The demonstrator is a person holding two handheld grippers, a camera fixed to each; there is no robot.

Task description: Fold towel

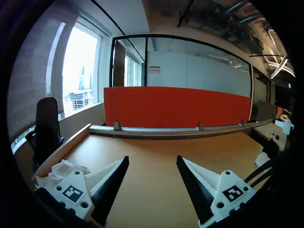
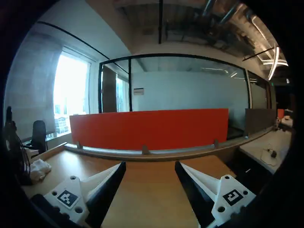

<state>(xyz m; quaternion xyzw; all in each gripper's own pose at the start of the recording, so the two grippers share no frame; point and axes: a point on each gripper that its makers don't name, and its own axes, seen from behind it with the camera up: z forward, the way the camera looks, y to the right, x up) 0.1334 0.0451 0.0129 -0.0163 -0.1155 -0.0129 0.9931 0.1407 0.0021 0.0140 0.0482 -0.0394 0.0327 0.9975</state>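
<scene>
A crumpled white cloth (image 1: 62, 171), apparently the towel, lies at the left edge of the wooden desk (image 1: 159, 152), partly hidden behind my left gripper's left finger. My left gripper (image 1: 152, 159) is held above the desk, open, with nothing between its fingers. In the right gripper view the same kind of white cloth (image 2: 38, 169) lies far to the left on the desk (image 2: 152, 190). My right gripper (image 2: 149, 164) is also open with only bare desk between its fingers. Neither gripper touches the cloth.
An orange partition (image 1: 174, 106) with a metal rail closes off the desk's far side. A black office chair (image 1: 47, 125) stands at the left by the window. Another white crumpled thing (image 1: 262, 159) lies at the right edge. Dark cables (image 2: 15, 152) hang at the left. A neighbouring white desk (image 2: 266, 146) is on the right.
</scene>
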